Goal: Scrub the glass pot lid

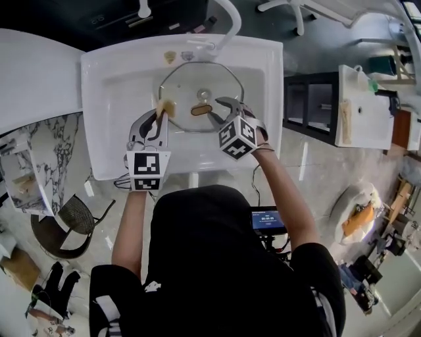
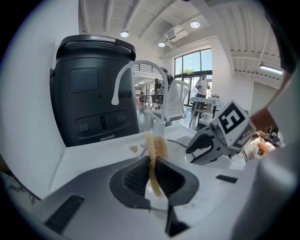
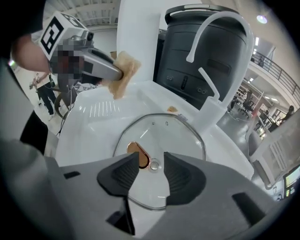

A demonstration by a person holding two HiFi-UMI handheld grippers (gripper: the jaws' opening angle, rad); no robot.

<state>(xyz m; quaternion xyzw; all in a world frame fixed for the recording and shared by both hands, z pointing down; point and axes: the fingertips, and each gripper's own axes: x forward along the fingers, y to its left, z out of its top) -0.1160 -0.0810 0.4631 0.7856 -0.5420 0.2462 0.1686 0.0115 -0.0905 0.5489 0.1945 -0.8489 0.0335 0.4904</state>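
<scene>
Stood at a white sink [image 1: 105,99], viewed from overhead, dressed in a black top, both bare forearms reached forward over the basin. Held a two-jaw gripper in each hand, each topped with a cube of square markers.

Clamped a tan scrubbing pad [image 1: 168,106] [image 2: 156,145] [image 3: 123,70] between the closed jaws of the left gripper [image 1: 160,113] [image 2: 153,161], the pad standing upright and sticking out past the tips. Placed that pad at the left edge of the glass pot lid [image 1: 197,82] [image 3: 159,136]; could not tell whether touching the glass.

Held the right gripper [image 1: 220,109] [image 3: 152,171] just right of the lid's centre, jaws parted, nothing gripped between the pads. Showed, through the gap between them, the brown handle [image 1: 201,109] [image 3: 136,152] and a small metal fitting beside it.

Found the lid lying flat in the sink basin, handle side up, metal-rimmed, between the two grippers and the back wall.

Further back, arched a white faucet [image 1: 227,20] [image 2: 136,68] [image 3: 220,28] over the basin. Behind it, stood a tall black appliance [image 2: 93,89].
</scene>
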